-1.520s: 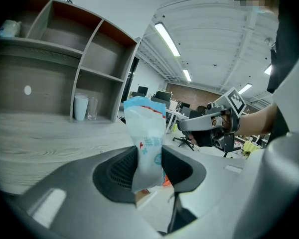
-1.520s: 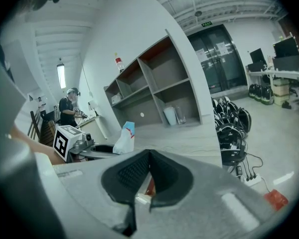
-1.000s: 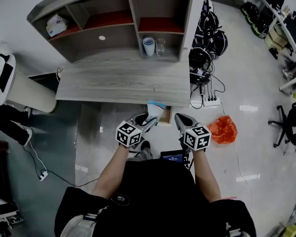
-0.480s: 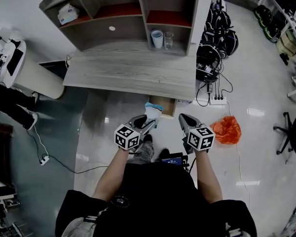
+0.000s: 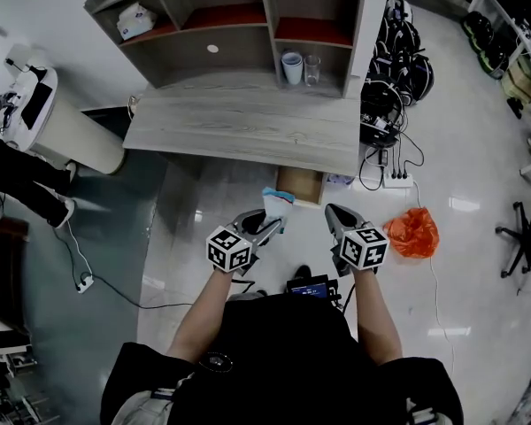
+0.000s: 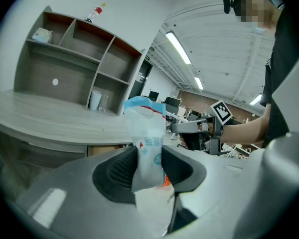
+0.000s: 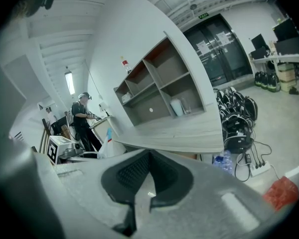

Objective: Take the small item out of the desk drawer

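Desk (image 5: 248,131) over half-hidden drawer (image 5: 300,185)

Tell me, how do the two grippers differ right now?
The left gripper is clamped on a white and blue packet; the right gripper holds nothing. The left gripper's jaws stand apart around the packet; the right gripper's jaws are together. Shared: both are held side by side, pointing toward the desk without reaching it.
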`<state>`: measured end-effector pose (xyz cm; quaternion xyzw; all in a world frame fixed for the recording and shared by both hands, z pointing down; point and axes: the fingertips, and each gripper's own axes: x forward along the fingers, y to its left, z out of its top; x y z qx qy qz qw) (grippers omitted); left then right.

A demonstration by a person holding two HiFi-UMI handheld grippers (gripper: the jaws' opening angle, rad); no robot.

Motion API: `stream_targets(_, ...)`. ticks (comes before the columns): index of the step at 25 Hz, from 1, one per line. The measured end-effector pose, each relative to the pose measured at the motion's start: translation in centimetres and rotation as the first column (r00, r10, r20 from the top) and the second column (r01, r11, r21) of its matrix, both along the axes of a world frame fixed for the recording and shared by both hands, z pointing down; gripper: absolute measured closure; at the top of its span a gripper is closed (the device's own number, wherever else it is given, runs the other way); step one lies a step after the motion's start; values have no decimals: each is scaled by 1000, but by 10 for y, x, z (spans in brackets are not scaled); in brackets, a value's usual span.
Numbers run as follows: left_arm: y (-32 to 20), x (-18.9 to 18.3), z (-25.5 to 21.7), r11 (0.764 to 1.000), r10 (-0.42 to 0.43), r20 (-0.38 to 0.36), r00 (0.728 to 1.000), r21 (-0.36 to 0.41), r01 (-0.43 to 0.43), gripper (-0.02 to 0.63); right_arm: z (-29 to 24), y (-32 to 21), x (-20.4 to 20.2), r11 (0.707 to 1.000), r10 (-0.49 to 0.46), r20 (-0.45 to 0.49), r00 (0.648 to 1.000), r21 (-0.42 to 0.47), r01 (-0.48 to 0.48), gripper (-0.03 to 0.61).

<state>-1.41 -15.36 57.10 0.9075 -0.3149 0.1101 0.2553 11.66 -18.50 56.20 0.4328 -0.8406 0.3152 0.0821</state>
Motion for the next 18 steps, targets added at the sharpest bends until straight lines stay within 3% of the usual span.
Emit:
stream_targets(5,16,-5,-9,998,57,-22,998,28,-57,456,-6,10,-14,999,31,-10,999,10,-31,580)
stream_targets(18,81,-58,-4,992,126,-61,990,26,-125,456,-14,76,-76,999,48,-77,996,20,-46,580)
